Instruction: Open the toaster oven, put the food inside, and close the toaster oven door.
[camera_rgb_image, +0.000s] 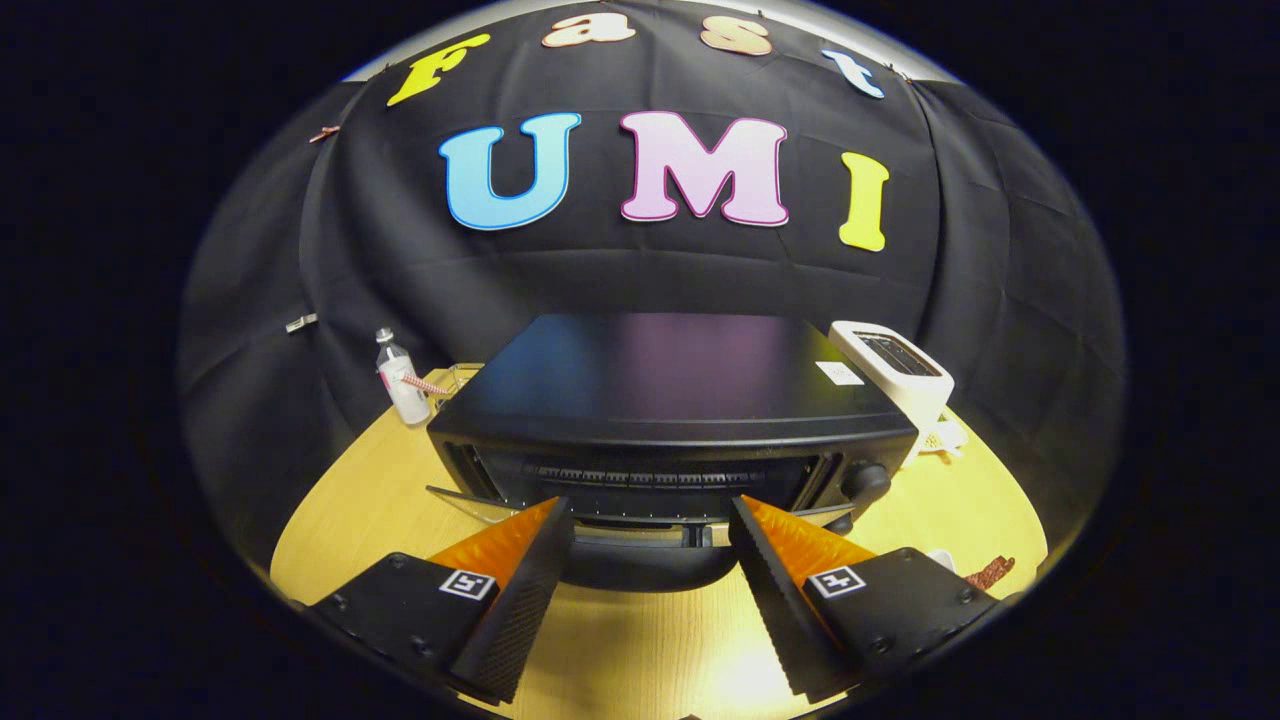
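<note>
Black and boxy, the toaster oven (672, 400) sits in the middle of a pale wooden tabletop (930, 520), just ahead of the hand-held gripper (652, 525), whose two fingers are spread wide with nothing between them but the lower front of the oven. The oven's glass door (640, 535) is let down part of the way, tilted out toward the fingers, with its dark handle (640, 568) hanging at the front edge between the fingertips; neither finger touches it as far as can be told. Through the gap above the door a wire rack (655, 478) shows inside the dark cavity, and no food can be made out on it. Two round knobs (866, 482) sit on the oven's right front. A small white label (838, 373) lies on the oven's flat top. Behind the oven's right corner stands a white slot toaster (893, 372), touching or just beside it. On the left, beyond the oven, an upright clear plastic bottle (401, 380) stands near the tabletop's far edge, with what looks like a small clear container (450, 382) just beside it. A small reddish-brown object (990, 572) lies on the tabletop to the right of the right finger; what it is cannot be told. Black cloth (1000, 260) hangs behind and around as the booth's wall.
</note>
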